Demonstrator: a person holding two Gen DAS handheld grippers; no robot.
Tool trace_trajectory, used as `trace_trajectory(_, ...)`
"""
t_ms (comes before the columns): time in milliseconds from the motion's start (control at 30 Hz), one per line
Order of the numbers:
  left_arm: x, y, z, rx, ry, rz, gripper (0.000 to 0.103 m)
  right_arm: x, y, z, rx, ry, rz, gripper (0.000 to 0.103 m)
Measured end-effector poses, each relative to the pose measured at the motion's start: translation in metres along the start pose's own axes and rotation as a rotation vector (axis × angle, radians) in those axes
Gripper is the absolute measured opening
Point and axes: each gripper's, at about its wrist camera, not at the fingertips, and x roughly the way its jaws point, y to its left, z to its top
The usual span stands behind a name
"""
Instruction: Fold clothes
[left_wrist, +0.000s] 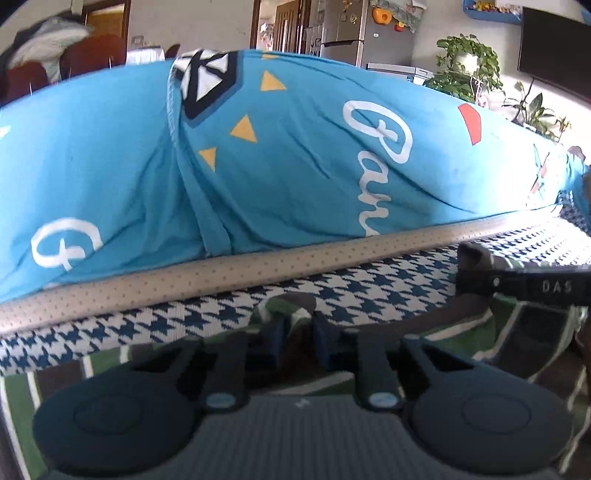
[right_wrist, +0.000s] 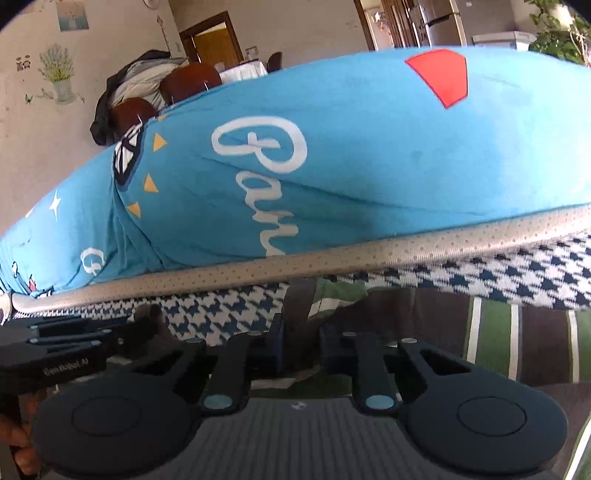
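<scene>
My right tongs (right_wrist: 299, 345) pinch a bunched fold of the green-and-brown striped garment (right_wrist: 517, 339), which lies on the houndstooth cover (right_wrist: 480, 275). Just behind the cover runs a dotted beige edge (right_wrist: 332, 258), with the blue printed cushion (right_wrist: 332, 155) above it.

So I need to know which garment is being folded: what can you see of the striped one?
The striped garment is soft fabric in green, brown and white stripes. It lies low in front, on the houndstooth cover. Its near edge is bunched up and pinched by both the left hand-held gripper and the right hand-held gripper.
</scene>
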Motion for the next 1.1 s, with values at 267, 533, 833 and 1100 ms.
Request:
trace_trajectory(267,-0.02,-0.021,0.019,0.02,-0.146,0.19,0.014,-0.014,0.011,0.022,-0.036,-0.141,0.024,0.017)
trace_trajectory(533,-0.017,-0.022,0.024,-0.01,-0.203,0.337,0.021,0.01,0.013,0.025,0.011,-0.195,0.036,0.022)
trace_trajectory(833,-0.005,0.013,0.008,-0.215,-0.092,0.305,0.051,0.019,-0.005,0.026,0.094,-0.127,0.083,0.041)
trace_trajectory(1100,-0.027,-0.008,0.027,-0.184,-0.122,0.274,0.067,-0.004,-0.005,0.03,0.085,-0.104,0.068,0.042)
